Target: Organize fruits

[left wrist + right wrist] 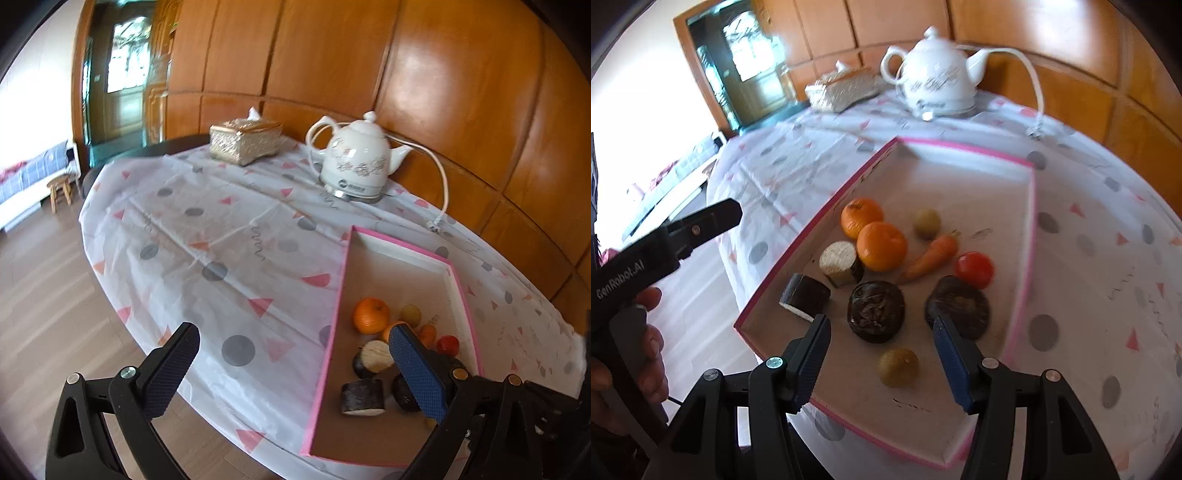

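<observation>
Tabletop pink-rimmed box [1030, 221] of fruits [882, 245]

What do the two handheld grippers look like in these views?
Both are black plastic with silver screws at the finger pivots. Each left gripper and right gripper finger carries a dark blue, diamond-textured pad. White lettering reading GenRobot.AI runs along the left gripper's body in the right wrist view. No cables or sleeves are visible.
</observation>
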Demonstrator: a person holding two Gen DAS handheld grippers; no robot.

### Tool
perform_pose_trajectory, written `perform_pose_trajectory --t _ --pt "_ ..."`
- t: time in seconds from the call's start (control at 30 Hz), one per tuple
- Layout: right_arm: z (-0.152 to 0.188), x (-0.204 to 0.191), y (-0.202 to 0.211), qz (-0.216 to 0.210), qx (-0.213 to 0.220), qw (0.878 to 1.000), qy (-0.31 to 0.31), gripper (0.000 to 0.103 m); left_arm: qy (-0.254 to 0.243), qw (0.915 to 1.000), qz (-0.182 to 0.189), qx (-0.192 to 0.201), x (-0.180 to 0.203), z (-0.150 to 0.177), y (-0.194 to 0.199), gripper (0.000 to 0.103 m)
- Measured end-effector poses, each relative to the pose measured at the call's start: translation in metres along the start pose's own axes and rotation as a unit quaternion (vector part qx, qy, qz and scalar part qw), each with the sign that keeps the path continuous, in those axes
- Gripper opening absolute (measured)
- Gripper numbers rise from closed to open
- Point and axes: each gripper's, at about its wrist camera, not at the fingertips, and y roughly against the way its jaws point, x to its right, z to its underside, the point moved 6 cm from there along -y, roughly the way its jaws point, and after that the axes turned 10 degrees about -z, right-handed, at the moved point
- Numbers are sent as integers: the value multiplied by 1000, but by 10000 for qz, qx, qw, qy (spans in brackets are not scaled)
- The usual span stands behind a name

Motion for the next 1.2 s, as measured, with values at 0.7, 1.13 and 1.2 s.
perform_pose_trajectory --t 0.7,1.13,1.2 --pt "20 41 67 1547 1072 9798 -671 61 -971 9932 217 599 58 13 50 103" --pt "29 37 76 1540 1158 9790 -672 61 -1028 9917 339 688 65 15 60 103" --pt "30 37 77 1524 1164 9790 -692 61 -1019 9918 373 682 66 15 62 103"
